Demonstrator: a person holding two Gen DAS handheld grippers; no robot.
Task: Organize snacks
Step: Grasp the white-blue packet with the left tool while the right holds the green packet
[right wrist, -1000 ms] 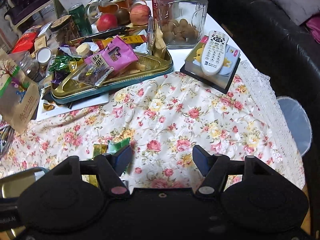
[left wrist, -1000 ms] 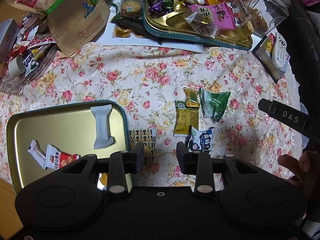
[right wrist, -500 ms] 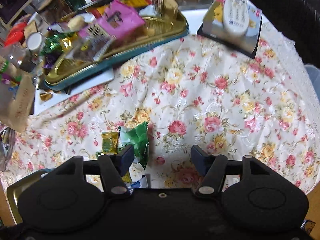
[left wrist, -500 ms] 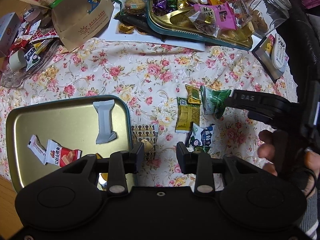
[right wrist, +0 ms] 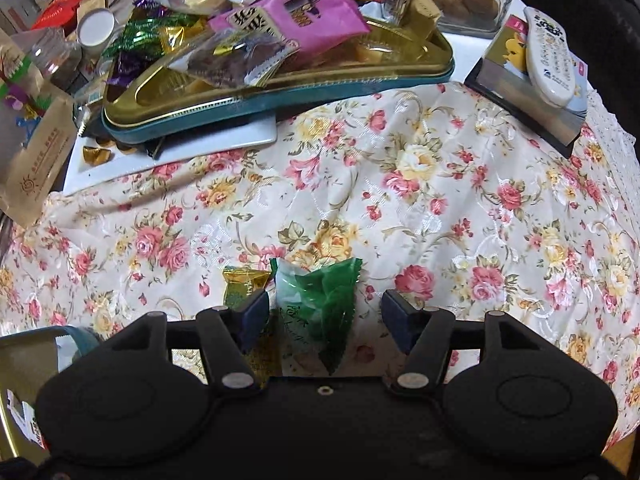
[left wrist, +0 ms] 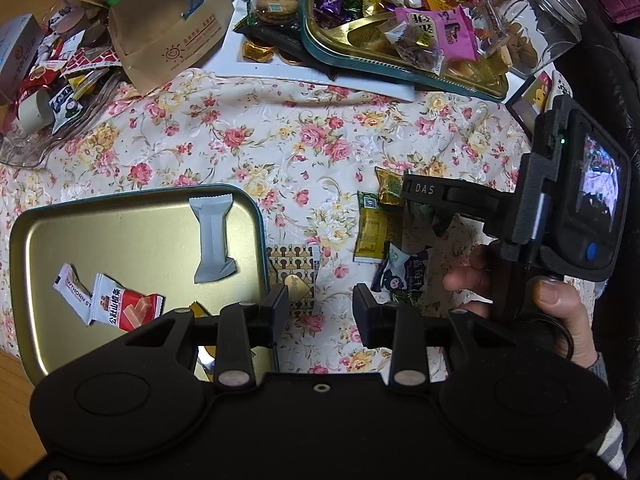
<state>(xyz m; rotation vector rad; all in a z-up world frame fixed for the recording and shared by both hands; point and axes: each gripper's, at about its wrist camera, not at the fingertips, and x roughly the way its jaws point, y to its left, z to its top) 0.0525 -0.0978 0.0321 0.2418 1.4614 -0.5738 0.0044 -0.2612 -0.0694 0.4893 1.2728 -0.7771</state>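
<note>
My right gripper [right wrist: 325, 314] is open and low over the floral cloth. A green snack packet [right wrist: 320, 300] lies between its fingers, with no pad pressing on it. A small gold packet [right wrist: 240, 284] sits just left of the left finger. My left gripper [left wrist: 320, 308] is open and holds nothing. It hangs beside the right rim of the gold tray [left wrist: 120, 240], over a patterned packet [left wrist: 294, 264]. The tray holds a grey wrapper [left wrist: 212, 240], a red-and-white wrapper [left wrist: 124, 304] and a white packet [left wrist: 70, 284]. A yellow packet [left wrist: 374, 232] and a blue-white packet [left wrist: 404, 274] lie on the cloth.
A teal-rimmed tin [right wrist: 280, 104] heaped with sweets stands at the back, a glass jar [left wrist: 540, 20] behind it. A remote [right wrist: 548, 60] rests on a box at the back right. A brown paper bag [left wrist: 172, 20] and a glass dish [left wrist: 40, 140] crowd the back left.
The right gripper has come down and in from the right, and now straddles the green packet. Its jaws narrowed slightly. The left gripper has hardly moved.
</note>
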